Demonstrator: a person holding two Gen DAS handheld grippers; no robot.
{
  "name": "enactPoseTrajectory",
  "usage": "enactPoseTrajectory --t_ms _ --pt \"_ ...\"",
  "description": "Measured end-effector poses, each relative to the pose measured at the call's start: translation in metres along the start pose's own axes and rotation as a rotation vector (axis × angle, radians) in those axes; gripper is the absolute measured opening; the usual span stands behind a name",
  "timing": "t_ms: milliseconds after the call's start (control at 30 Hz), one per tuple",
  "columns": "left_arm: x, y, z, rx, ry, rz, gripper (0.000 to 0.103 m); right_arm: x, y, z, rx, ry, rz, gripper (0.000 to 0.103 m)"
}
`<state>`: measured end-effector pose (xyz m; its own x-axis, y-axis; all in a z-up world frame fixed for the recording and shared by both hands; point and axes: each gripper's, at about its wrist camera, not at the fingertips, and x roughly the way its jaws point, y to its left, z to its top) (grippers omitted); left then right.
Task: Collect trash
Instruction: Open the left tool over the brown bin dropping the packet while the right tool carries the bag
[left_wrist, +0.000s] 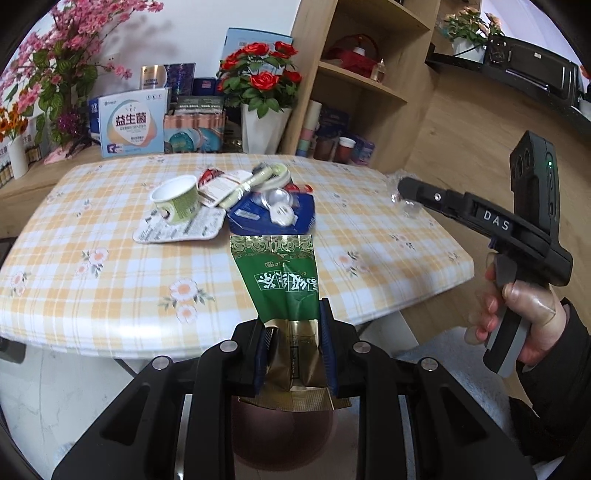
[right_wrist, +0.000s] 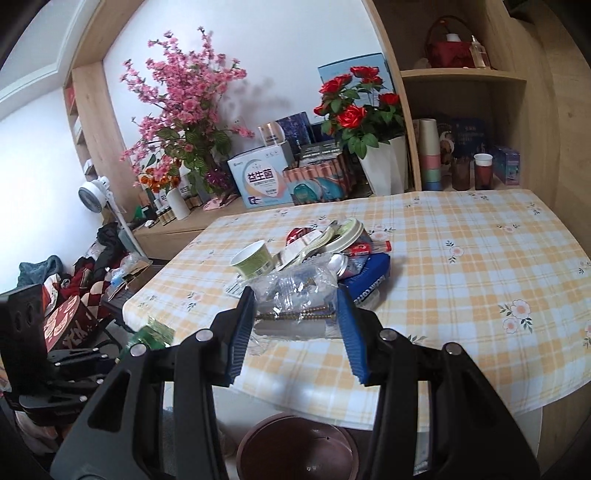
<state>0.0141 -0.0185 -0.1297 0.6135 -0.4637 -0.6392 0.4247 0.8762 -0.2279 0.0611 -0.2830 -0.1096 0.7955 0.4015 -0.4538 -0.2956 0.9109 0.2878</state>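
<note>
My left gripper (left_wrist: 293, 325) is shut on a green and gold tea packet (left_wrist: 282, 280), held in the air over the near table edge, above a dark brown bin (left_wrist: 282, 439). My right gripper (right_wrist: 295, 306) is shut on a clear crumpled plastic wrapper (right_wrist: 295, 291), held above the table's near edge; it shows in the left wrist view (left_wrist: 404, 195) with the wrapper at its tips. More trash lies mid-table: a green paper cup (left_wrist: 177, 199), a printed lid (left_wrist: 181, 229), a blue packet (left_wrist: 273, 218) and assorted wrappers (left_wrist: 236, 184). The bin (right_wrist: 299, 446) sits below the table edge.
The table has a yellow checked floral cloth (left_wrist: 92, 266). Behind it stand boxes (left_wrist: 133, 125), a red rose pot (left_wrist: 264, 96), pink blossoms (right_wrist: 184, 107) and a wooden shelf unit (right_wrist: 461, 110) with cups. Clothes and clutter lie on the floor at left (right_wrist: 92, 269).
</note>
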Motion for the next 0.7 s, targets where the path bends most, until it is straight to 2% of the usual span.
enactPoseTrajectory --t_ms 233,333,367,400,500,533,600,700 --pt "0.000 -0.017 -0.016 0.042 0.055 -0.037 0.025 -0.021 0.015 0.003 -0.017 -0.025 0.028 0.046" --pt "0.005 -0.022 -0.021 0.059 0.078 -0.050 0.030 -0.027 0.018 0.003 -0.028 -0.031 0.030 0.046" --pt "0.007 -0.023 -0.023 0.060 0.088 -0.064 0.039 -0.028 0.019 0.003 -0.030 -0.031 0.031 0.046" --pt "0.010 -0.023 -0.025 0.063 0.097 -0.084 0.054 -0.029 0.019 0.002 -0.031 -0.030 0.032 0.046" --pt "0.008 -0.019 -0.026 0.057 0.068 -0.042 0.076 -0.031 0.021 0.000 -0.038 -0.020 0.030 0.046" --pt "0.006 -0.015 -0.024 0.048 0.055 -0.024 0.079 -0.032 0.021 -0.001 -0.043 -0.017 0.027 0.046" --pt "-0.003 -0.006 -0.018 0.011 0.009 0.010 0.092 -0.032 0.022 -0.002 -0.057 -0.013 0.021 0.046" --pt "-0.023 0.011 -0.009 -0.047 -0.082 0.094 0.097 -0.033 0.023 -0.006 -0.061 -0.001 0.023 0.046"
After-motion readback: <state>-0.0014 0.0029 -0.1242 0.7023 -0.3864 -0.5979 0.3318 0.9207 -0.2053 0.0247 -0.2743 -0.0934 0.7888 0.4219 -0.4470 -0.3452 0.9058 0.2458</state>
